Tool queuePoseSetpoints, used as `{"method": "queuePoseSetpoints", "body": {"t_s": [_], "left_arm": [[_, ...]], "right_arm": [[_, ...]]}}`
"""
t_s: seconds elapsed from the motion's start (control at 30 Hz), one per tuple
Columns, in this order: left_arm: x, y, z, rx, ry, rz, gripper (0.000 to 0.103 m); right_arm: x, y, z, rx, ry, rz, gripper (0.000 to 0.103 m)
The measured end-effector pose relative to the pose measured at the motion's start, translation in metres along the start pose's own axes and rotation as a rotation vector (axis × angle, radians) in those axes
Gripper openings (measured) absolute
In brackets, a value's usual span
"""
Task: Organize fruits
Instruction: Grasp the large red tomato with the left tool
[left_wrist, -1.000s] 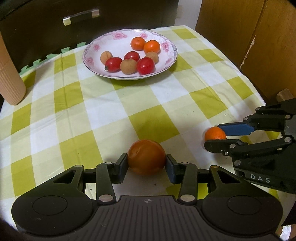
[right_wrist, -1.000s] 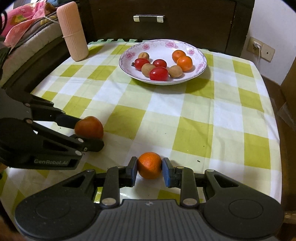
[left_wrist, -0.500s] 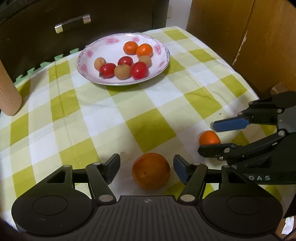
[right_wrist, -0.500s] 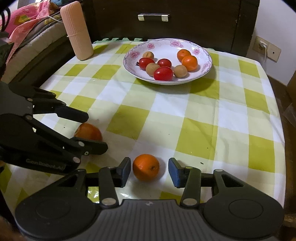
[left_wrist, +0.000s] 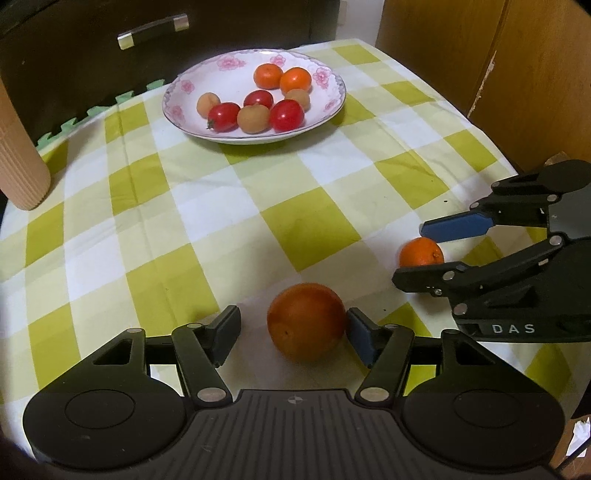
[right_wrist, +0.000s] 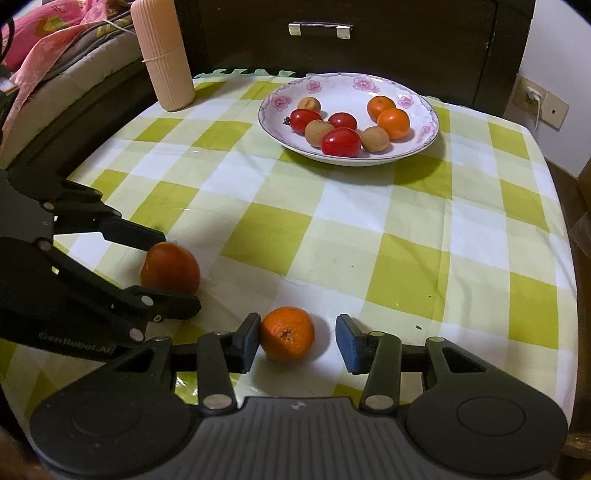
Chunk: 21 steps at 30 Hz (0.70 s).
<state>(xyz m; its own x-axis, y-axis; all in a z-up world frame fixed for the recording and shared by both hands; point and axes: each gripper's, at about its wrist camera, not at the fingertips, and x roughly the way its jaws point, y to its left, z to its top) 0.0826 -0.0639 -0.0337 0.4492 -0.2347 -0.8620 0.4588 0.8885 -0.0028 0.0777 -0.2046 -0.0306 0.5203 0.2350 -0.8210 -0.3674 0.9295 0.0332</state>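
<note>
A large reddish-orange fruit (left_wrist: 306, 320) is seen between the spread jaws of the left gripper (left_wrist: 293, 334), touching the right one. A small dimpled orange (right_wrist: 287, 333) lies between the right gripper's (right_wrist: 298, 341) spread jaws. Beyond both, a flowered plate (left_wrist: 236, 70) holds tomatoes, small oranges and brownish fruits.

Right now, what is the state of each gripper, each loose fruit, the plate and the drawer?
Left gripper: open, around the large orange fruit.
Right gripper: open, around the small orange.
Large orange fruit: on the cloth, not gripped.
Small orange: on the cloth, not gripped.
Plate: holding eight fruits.
Drawer: closed.
</note>
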Motion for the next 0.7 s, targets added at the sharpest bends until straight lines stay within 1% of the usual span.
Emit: {"method": "queuePoseSetpoints", "body": {"t_s": [0.13, 0.27, 0.7], "left_arm": [[0.0024, -0.0017, -0.0009, -0.003, 0.002, 0.016, 0.07], [0.0047, -0.0055, -0.0016, 0.024, -0.005, 0.04, 0.069], [0.005, -0.0079, -0.001, 0.037, -0.011, 0.039, 0.07]], "right_arm": [[-0.0013, 0.0005, -0.0021, 0.001, 0.007, -0.008, 0.042], [-0.0036, 0.0024, -0.004, -0.003, 0.01, -0.019, 0.042], [-0.0036, 0.0034, -0.0034, -0.006, 0.01, -0.02, 0.042]]}}
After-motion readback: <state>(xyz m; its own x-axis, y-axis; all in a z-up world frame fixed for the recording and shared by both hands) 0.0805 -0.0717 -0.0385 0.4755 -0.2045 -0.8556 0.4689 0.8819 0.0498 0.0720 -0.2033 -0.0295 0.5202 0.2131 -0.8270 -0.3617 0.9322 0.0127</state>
